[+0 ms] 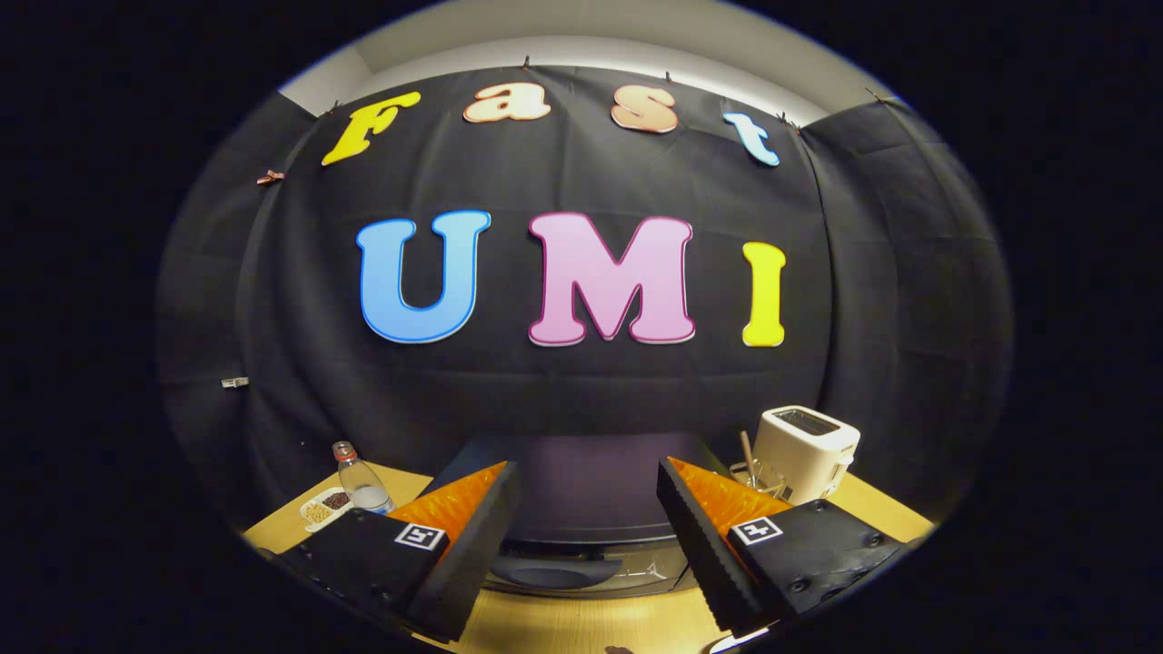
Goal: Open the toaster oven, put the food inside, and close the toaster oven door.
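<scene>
The toaster oven (589, 495) is a dark box on the wooden table (581, 622), standing between and just beyond my fingers. I look down on its flat top, and its front with a curved handle (554, 572) shows below that. The door looks shut against the body. My gripper (586, 468) is open, its fingers spread wide to either side of the oven with nothing between the pads. It hovers above the table in front of the oven and touches nothing. I cannot make out any food.
A white pop-up toaster (805, 450) stands behind the right finger, with a small wire holder (752, 472) beside it. Behind the left finger are a clear bottle (362, 481) and a small divided dish of seeds (325, 510).
</scene>
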